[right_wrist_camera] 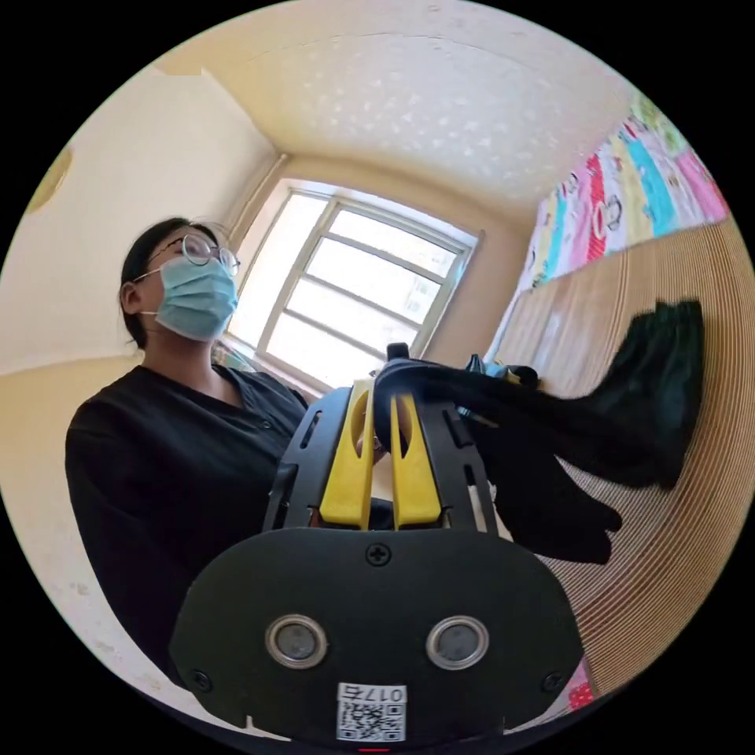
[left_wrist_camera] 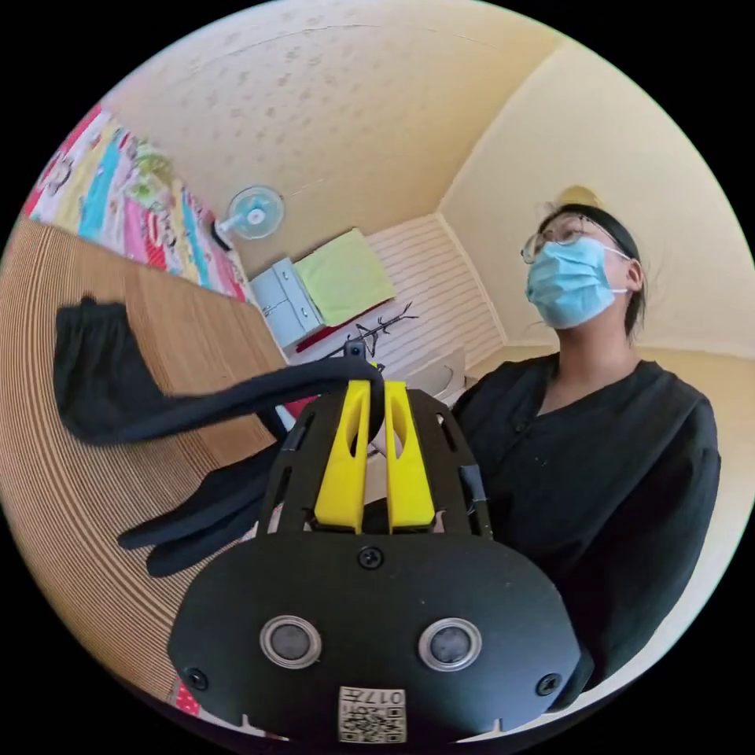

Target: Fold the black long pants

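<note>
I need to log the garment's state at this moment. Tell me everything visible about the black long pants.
The black long pants are soft, matte, dark cloth. One end is pinched between the yellow jaws of the left gripper and of the right gripper, stretched into a band. The far end, with a gathered edge, lies on the ribbed tan mat; folds hang below.

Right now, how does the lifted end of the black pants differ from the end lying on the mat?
The lifted end is pulled taut off the surface, clamped in both grippers, left gripper and right gripper. The far end lies slack and spread on the ribbed mat. Both are plain black fabric.
</note>
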A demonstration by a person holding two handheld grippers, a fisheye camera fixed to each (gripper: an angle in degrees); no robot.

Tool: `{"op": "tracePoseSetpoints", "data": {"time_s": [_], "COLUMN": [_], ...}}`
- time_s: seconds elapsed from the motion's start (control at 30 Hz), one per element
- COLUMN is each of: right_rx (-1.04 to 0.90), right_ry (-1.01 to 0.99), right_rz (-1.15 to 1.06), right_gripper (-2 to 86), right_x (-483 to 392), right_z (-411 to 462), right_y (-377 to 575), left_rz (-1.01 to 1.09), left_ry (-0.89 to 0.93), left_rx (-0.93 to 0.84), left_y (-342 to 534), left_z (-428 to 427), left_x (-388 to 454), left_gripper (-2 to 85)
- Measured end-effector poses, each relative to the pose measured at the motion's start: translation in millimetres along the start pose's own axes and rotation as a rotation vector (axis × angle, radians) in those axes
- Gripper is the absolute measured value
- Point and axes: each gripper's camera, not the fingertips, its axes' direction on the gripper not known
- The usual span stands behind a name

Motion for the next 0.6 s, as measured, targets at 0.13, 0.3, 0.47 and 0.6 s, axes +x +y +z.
{"op": "tracePoseSetpoints", "data": {"time_s": [0.13,0.3,0.47,0.6], "right_rx": [-0.017,-0.062,-0.063,-0.098], "right_ry": [-0.038,0.119,0.374,0.529], "right_rz": [-0.218,-0.313,-0.091,0.061], "right_gripper": [0.3,0.2,0.2,0.3], "right_x": [-89,-132,-29,68], "right_z": [-3,0,11,33], "right_y": [-60,-137,-209,-224], "left_rz": [0.236,0.235,-0.028,-0.185], "left_ry": [-0.032,-0.118,-0.335,-0.457], "left_rx": [0.062,0.155,0.195,0.149], "left_y": [-67,-139,-191,-205], "left_z": [7,9,13,21], "left_x": [96,120,44,-45], "left_gripper": [3.6,3.8,3.8,3.9]}}
